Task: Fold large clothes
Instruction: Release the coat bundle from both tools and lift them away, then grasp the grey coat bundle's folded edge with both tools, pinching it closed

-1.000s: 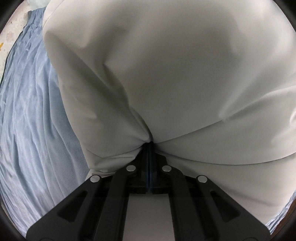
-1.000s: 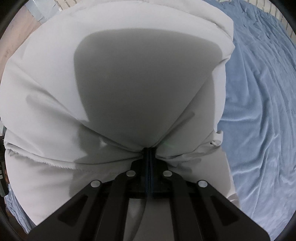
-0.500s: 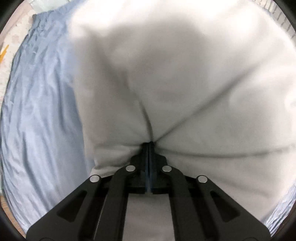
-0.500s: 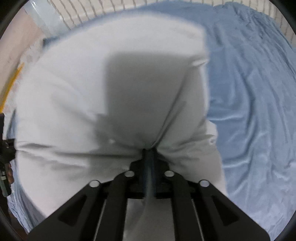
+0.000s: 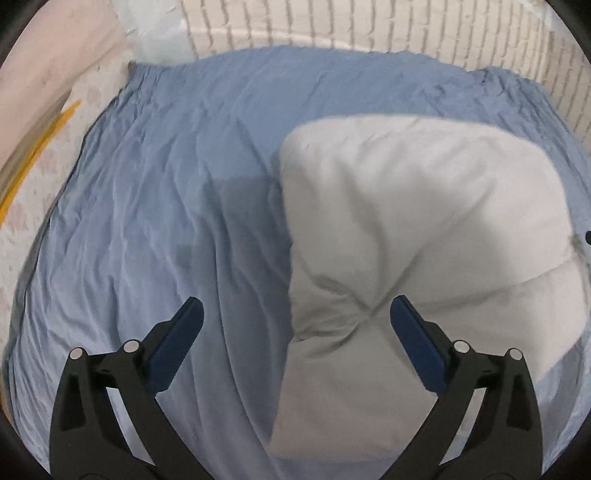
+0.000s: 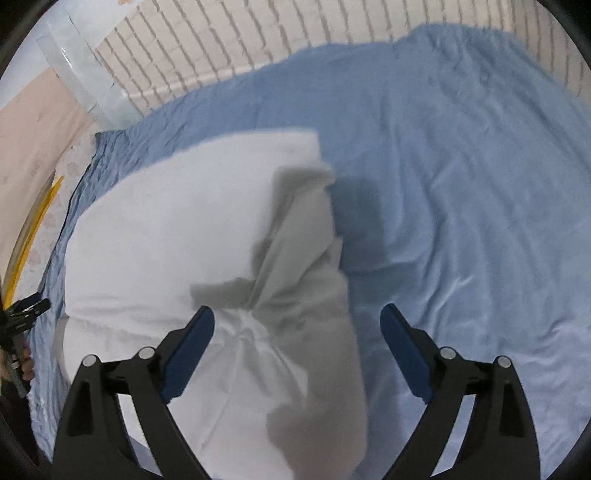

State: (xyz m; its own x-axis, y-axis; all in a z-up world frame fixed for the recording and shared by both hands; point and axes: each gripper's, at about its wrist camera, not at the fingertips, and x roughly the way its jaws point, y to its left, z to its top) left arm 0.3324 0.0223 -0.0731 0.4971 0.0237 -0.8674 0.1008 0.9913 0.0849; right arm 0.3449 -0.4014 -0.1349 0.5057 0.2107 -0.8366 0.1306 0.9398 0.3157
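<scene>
A large white garment [image 5: 424, 229] lies folded in a thick pile on the blue bedsheet [image 5: 166, 221]. In the left wrist view it fills the right half. My left gripper [image 5: 295, 314] is open and empty above the pile's left edge. In the right wrist view the white garment [image 6: 177, 229] lies at left and centre on the blue bedsheet [image 6: 461, 184]. My right gripper [image 6: 297, 321] is open and empty above the pile's right edge. Pinched creases mark the cloth below both grippers.
A white brick wall [image 5: 351, 22] runs behind the bed. A pale floor with a yellow strip [image 5: 33, 158] lies to the left. The other gripper and a hand [image 6: 18, 339] show at the far left of the right wrist view.
Both grippers were shut on the white garment and held it up. Now both have opened, let it go and pulled back, and the garment lies on the sheet.
</scene>
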